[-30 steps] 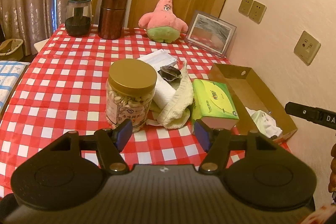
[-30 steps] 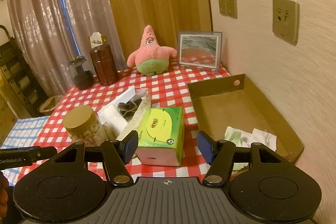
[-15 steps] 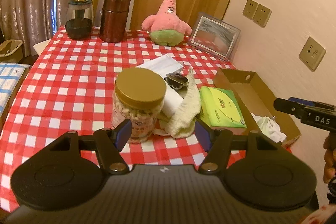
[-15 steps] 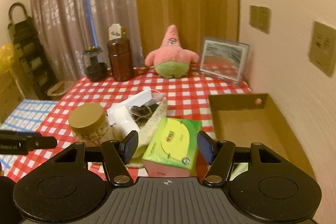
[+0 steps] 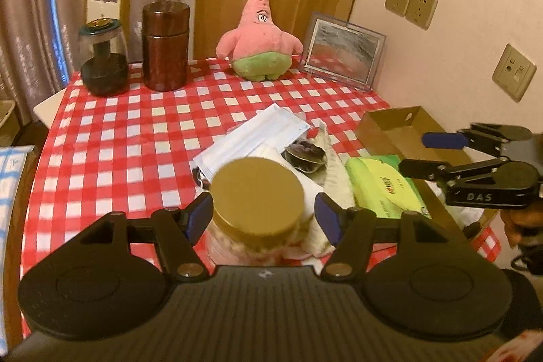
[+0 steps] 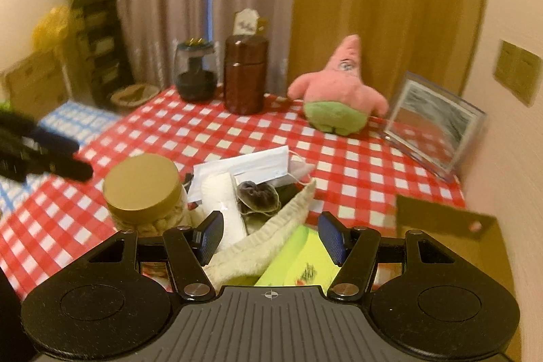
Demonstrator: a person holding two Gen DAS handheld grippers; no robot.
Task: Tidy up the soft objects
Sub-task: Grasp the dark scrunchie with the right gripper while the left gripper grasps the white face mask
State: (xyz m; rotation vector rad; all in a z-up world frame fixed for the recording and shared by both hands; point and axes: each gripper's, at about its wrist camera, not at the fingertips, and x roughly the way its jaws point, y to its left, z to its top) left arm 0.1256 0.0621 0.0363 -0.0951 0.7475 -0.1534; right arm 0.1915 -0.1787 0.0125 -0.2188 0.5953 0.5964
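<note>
**Both grippers open above the pile of soft things**

Left gripper (image 5: 263,214), seen from its own camera, has its blue-padded fingers spread wide with nothing between them but air; the gold lid of the jar (image 5: 257,195) sits low in the gap, and the pads appear clear of it, though blur makes contact hard to rule out. Just beyond the jar lie a white mask packet (image 5: 253,134), a dark tea bag (image 5: 305,153) and a cream cloth (image 5: 334,178), all heaped together. Right of the heap is the green tissue pack (image 5: 385,189), and past that the cardboard box (image 5: 390,124) against the wall. The right gripper (image 5: 415,153) reaches in from the right edge above the tissue pack, fingers apart. Open checked tablecloth (image 5: 118,138) stretches to the left and far side. A pink plush star (image 5: 259,38) stands at the back edge between a brown canister (image 5: 165,46) and a picture frame (image 5: 344,51).

From the right wrist camera, the right gripper (image 6: 271,234) is likewise wide open and empty, hovering over the cream cloth (image 6: 271,229) and the tissue pack (image 6: 302,263). The jar (image 6: 144,189) is to the left, the box (image 6: 444,221) to the right. The left gripper (image 6: 57,158) shows blurred at the left edge. Bare cloth lies between the heap and the plush star (image 6: 339,90).
</note>
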